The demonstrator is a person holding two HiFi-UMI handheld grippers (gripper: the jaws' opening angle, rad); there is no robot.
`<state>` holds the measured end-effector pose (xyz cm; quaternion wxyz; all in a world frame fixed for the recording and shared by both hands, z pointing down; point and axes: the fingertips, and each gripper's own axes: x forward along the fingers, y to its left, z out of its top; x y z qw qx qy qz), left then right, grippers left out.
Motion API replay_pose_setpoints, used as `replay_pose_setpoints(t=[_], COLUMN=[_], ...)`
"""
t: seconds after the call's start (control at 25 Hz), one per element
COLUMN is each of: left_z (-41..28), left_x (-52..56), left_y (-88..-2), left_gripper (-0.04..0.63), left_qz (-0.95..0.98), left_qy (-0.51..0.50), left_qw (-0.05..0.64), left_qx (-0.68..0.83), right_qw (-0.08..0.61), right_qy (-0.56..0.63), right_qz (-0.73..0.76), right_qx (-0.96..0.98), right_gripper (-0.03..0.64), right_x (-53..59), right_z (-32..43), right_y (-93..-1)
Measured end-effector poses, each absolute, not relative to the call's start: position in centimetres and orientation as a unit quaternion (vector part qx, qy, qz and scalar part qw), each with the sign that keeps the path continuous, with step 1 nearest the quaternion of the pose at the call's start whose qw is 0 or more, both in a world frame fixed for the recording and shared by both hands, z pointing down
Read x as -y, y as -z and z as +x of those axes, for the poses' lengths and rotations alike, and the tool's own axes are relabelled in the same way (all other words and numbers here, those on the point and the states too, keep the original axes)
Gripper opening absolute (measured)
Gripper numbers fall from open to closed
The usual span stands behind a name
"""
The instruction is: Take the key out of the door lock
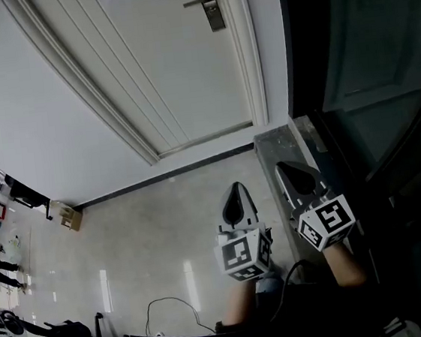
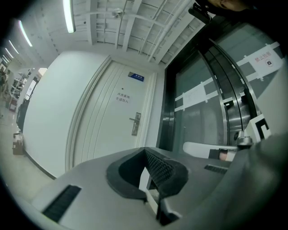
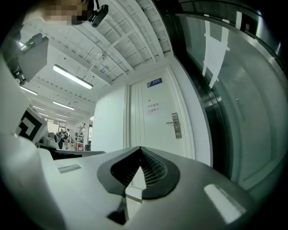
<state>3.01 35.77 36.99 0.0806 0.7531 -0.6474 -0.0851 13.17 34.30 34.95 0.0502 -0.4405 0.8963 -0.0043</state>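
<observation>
A white door stands ahead with a metal lock plate and lever handle near its right edge. The same lock plate shows small in the left gripper view, and the lock plate likewise in the right gripper view. At this distance I cannot make out a key. My left gripper and right gripper hang side by side low over the floor, far from the door. The left gripper and the right gripper have their jaws together, nothing held.
A dark glass wall runs along the right, close to my right gripper. A small cardboard box sits by the white wall at the left. A cable lies on the glossy floor near my feet. Shelves and distant people are at the far left.
</observation>
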Motion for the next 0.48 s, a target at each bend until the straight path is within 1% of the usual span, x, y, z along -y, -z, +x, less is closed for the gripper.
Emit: replay_pose_setpoints(t=[0.28, 0.48], left_z=[0.0, -2.4], left_x=[-29.5, -25.9], left_y=[-36.1, -36.2], left_gripper=[0.000, 0.000], left_qz=[0.765, 0.770], left_qy=[0.088, 0.095], left_qw=[0.071, 0.079], left_qx=[0.634, 0.626], right_qw=[0.055, 0.052], right_qy=[-0.006, -0.004], right_qz=[-0.452, -0.456], right_qx=[-0.890, -0.888], right_gripper=[0.000, 0.000], right_x=[-28.6, -24.7], right_z=[10.1, 7.6], right_y=[-34.2, -34.7])
